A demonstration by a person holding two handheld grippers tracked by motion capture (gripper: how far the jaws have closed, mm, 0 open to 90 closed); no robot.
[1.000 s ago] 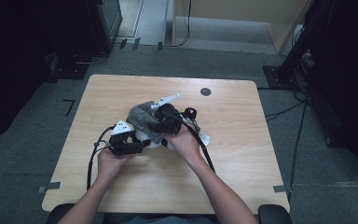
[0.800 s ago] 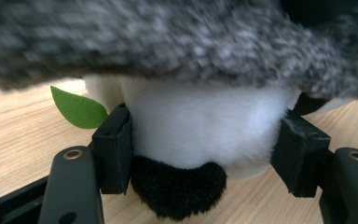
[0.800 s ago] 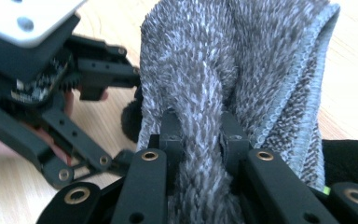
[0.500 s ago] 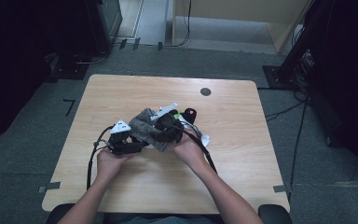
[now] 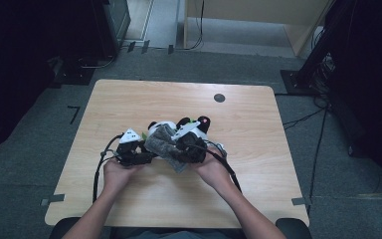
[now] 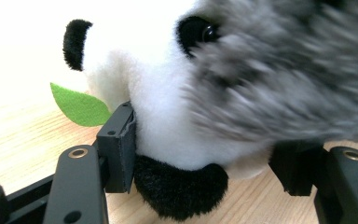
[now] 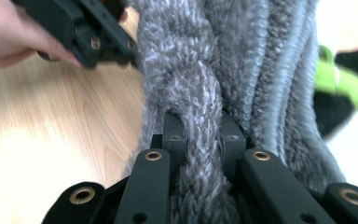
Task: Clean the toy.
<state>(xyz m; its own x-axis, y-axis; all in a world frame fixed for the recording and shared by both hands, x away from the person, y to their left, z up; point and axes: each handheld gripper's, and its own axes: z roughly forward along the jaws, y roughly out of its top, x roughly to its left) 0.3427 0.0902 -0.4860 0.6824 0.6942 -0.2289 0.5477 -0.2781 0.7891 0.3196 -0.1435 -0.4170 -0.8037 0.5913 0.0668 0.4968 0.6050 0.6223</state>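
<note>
Left claw clamps the panda plush to steady it; right claw pinches the grey fuzzy cloth, draping it over the panda.

You see a soft plush panda with a glossy bead eye, a shaggy grey knitted cloth, matt black plastic jaws, a smooth pale wood-grain table, a green felt leaf.

My high view looks down on the table; both gripper views sit close, sharing the grey cloth.
</note>
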